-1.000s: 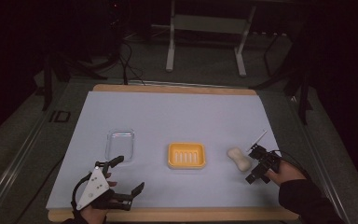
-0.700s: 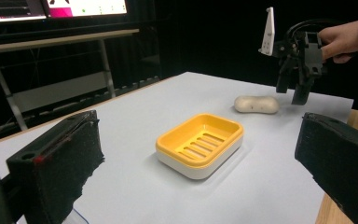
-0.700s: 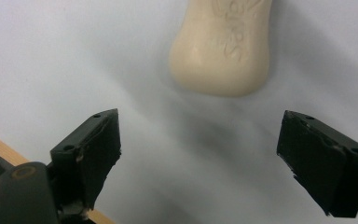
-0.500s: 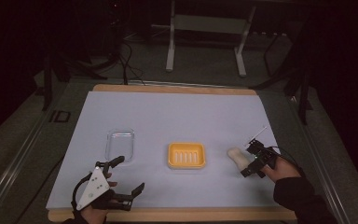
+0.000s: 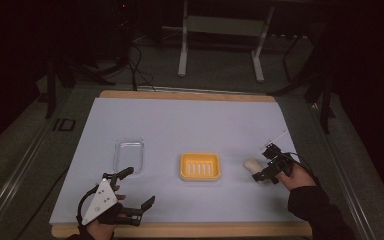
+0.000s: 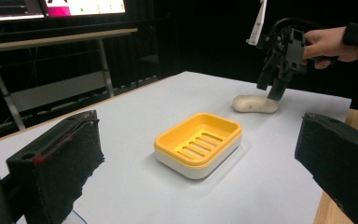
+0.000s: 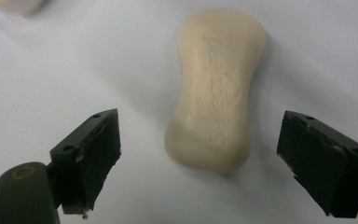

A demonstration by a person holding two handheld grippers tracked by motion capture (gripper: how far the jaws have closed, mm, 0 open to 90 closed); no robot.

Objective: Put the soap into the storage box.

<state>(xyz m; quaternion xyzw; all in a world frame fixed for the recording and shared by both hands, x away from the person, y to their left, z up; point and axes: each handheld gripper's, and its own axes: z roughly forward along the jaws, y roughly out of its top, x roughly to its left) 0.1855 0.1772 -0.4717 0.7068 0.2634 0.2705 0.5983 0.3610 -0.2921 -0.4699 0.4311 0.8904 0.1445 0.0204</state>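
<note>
In the high view, the right gripper (image 5: 266,165) hangs over the bar of soap (image 5: 253,164) near the right edge of the desk (image 5: 190,125), its jaws spread and pointing down at the soap. The soap lies flat on the desk's pale cover, just right of the yellow soap dish (image 5: 200,166), which sits near the middle toward the front edge. A clear plastic lid (image 5: 129,155) lies left of the dish, apart from it. The left gripper (image 5: 139,192) rests close to the front left corner, its jaws wide apart and holding nothing.

In the left gripper view, its two black jaws stand far apart at the bottom corners. Between them sits the soap dish (image 6: 198,143), and behind it the soap (image 6: 255,103) with the right gripper (image 6: 274,86) poised right above it, held by a hand (image 6: 328,45).

In the right gripper view, the soap (image 7: 216,88) lies lengthwise between the wide-set jaws, neither pad touching it; an embossed pattern shows on its top.
</note>
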